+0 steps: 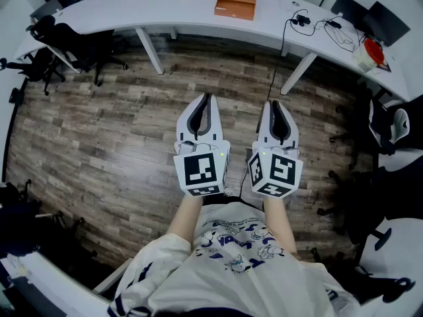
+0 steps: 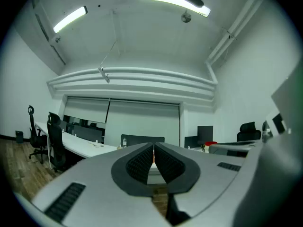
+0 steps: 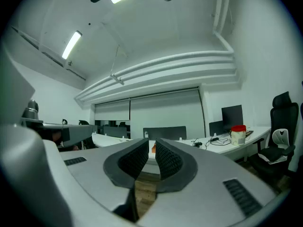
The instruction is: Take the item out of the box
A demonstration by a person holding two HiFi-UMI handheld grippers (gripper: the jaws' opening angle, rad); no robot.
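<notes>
An orange box (image 1: 235, 4) lies closed on the far side of a long curved white table (image 1: 165, 12). Both grippers are held side by side over the wooden floor, well short of the table, pointing toward it. My left gripper (image 1: 207, 99) is shut with nothing in it, its jaws meeting at the tips. My right gripper (image 1: 274, 105) is likewise shut and empty. In the right gripper view a sliver of the orange box (image 3: 153, 148) shows just past the right gripper (image 3: 152, 141). In the left gripper view the left gripper (image 2: 154, 145) points at the same table.
Black office chairs (image 1: 73, 45) stand at the table's left end and more chairs (image 1: 390, 124) at the right. Cables (image 1: 317, 25), a red-lidded container (image 1: 370, 53) and dark monitors (image 1: 370, 15) sit on the table's right part. Wooden floor (image 1: 119, 131) lies between me and the table.
</notes>
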